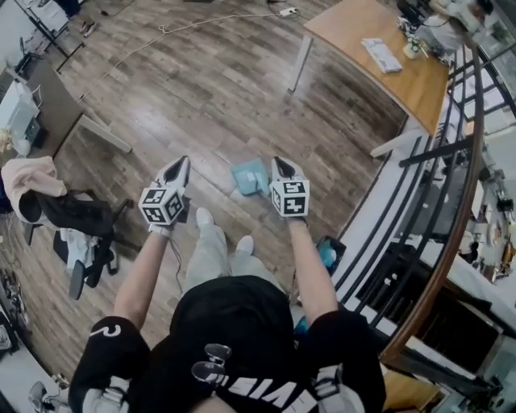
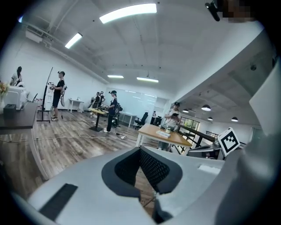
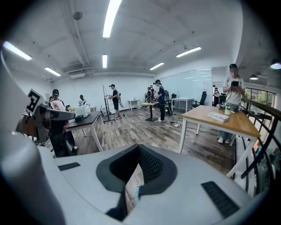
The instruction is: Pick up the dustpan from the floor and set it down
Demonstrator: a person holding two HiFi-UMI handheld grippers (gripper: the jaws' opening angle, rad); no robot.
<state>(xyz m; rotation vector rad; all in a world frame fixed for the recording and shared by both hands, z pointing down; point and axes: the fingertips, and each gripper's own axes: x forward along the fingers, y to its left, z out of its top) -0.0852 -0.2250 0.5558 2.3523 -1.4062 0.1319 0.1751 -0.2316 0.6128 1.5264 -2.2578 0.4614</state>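
Observation:
The teal dustpan lies on the wooden floor ahead of the person's feet, with a pale piece at its near edge. Both grippers are held up high above it, pointing forward. My left gripper is to the dustpan's left; in its own view the black pads meet at the tip with nothing between them. My right gripper is beside the dustpan's right edge in the head view. Its jaws are shut and hold nothing; a teal sliver of dustpan shows through the slot below them.
A wooden table stands ahead to the right, and a dark railing runs along the right side. An office chair with clothes is at the left, beside a grey desk. A cable crosses the far floor. Several people stand farther off.

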